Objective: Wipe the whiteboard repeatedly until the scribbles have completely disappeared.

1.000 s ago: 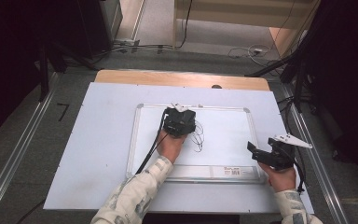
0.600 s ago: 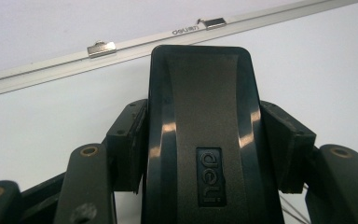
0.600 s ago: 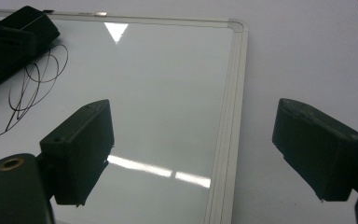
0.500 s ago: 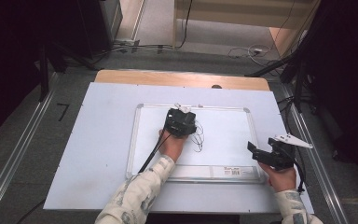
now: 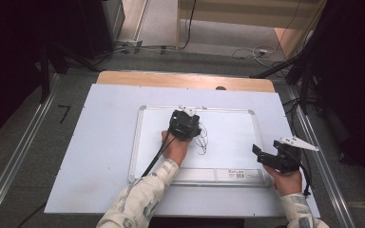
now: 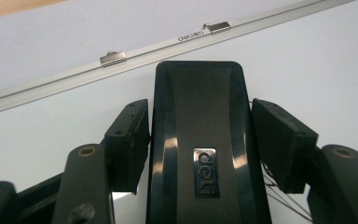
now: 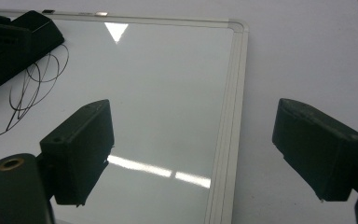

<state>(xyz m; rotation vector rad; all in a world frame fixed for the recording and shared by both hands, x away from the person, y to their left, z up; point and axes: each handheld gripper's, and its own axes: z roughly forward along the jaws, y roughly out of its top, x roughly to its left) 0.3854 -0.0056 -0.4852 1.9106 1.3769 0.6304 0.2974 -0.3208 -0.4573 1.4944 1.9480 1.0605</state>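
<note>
A white whiteboard [image 5: 233,142] with a silver frame lies on the table. My left gripper [image 5: 184,124] is over its upper middle, shut on a black eraser [image 6: 200,149] that rests flat on the board [image 6: 307,60]. Both pads touch the eraser's sides, though the jaws have just been opening a little. Thin black scribbles [image 5: 202,140] lie just right of the eraser [image 7: 39,29], and they appear again [image 7: 32,84] in the right gripper view. My right gripper [image 5: 259,154] hovers at the board's lower right corner. Its jaws [image 7: 193,116] are open and straddle the frame's right edge with nothing between them.
A pale sheet [image 5: 104,142] covers the table around the board. A wooden strip [image 5: 185,80] runs along the far edge. Two metal clips [image 6: 112,57] sit on the board's top frame. Cables and dark equipment stand on the floor beyond the table.
</note>
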